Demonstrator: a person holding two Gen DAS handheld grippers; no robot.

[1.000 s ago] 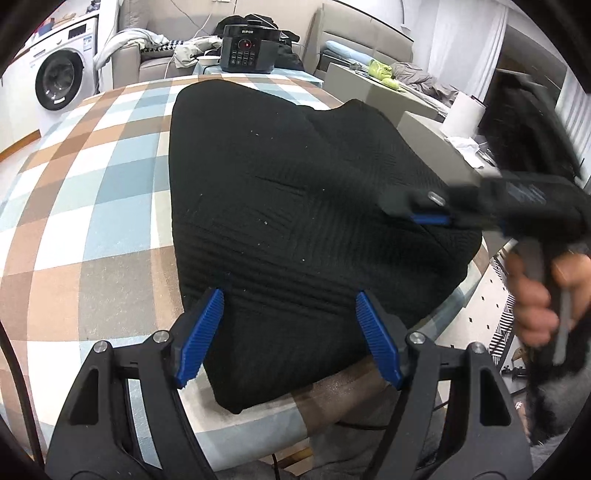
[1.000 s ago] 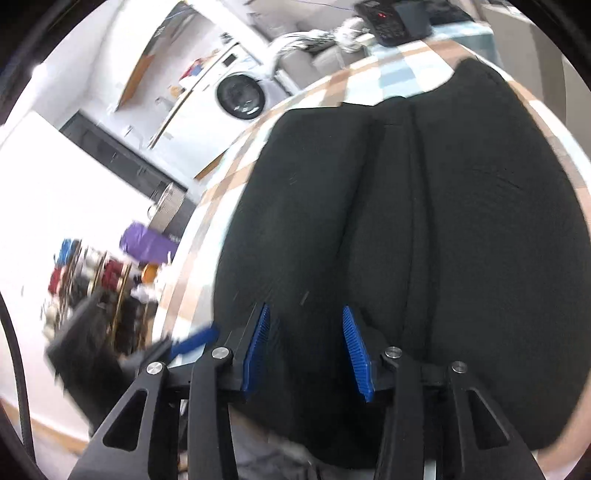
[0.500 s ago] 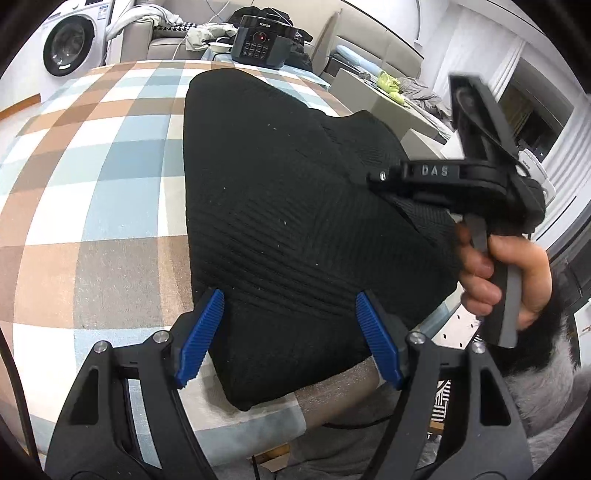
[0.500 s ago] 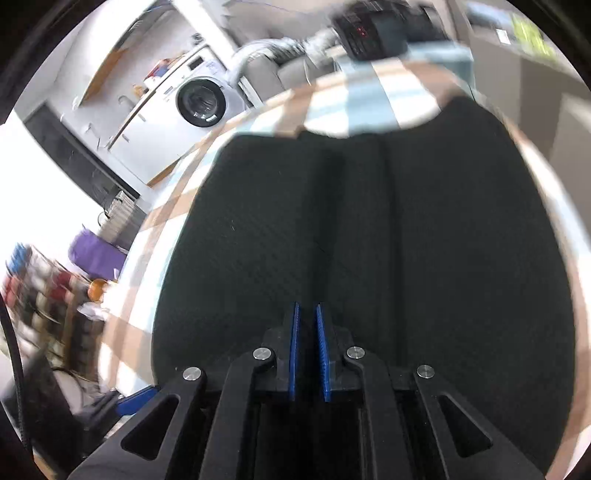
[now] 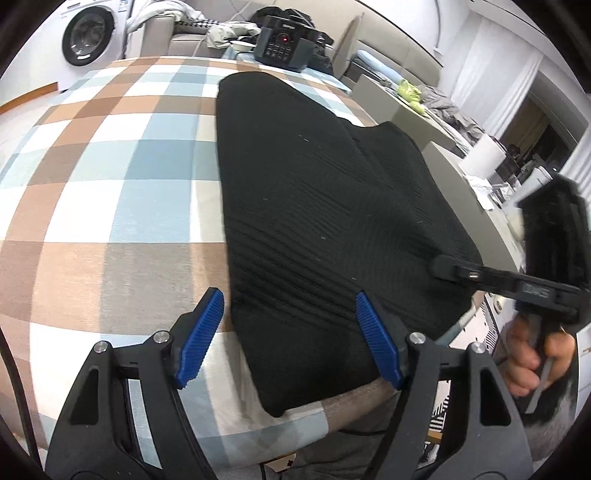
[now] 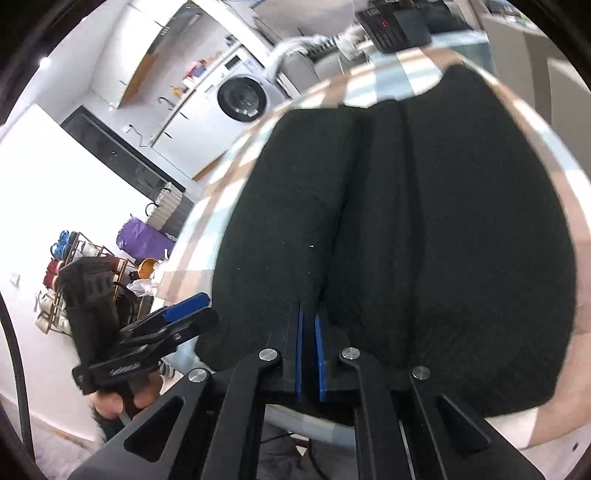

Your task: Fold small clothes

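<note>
A black ribbed knit garment (image 5: pixel 314 184) lies flat on the checked tablecloth (image 5: pixel 110 166), with a lengthwise fold ridge showing in the right wrist view (image 6: pixel 443 221). My left gripper (image 5: pixel 289 297) is open, and its blue pads straddle the garment's near left corner without touching it. It also shows at the lower left of the right wrist view (image 6: pixel 207 306). My right gripper (image 6: pixel 308 314) is shut, its pads pinched together on the fabric at the near end of the ridge. From the left wrist view the right gripper's tip (image 5: pixel 441 265) rests on the garment's right edge, held by a hand (image 5: pixel 524 365).
A black pressure cooker (image 5: pixel 284 42) stands at the table's far end. A washing machine (image 5: pixel 85 35) and a sofa are behind it. The table's near edge runs just under both grippers. A grey cabinet (image 5: pixel 443 166) stands beyond the right edge, and a shoe rack (image 6: pixel 66 266) on the floor.
The right gripper's jaws have gone from apart to shut on the garment. It has moved from over the garment's middle down to its near right edge. The left gripper stays open.
</note>
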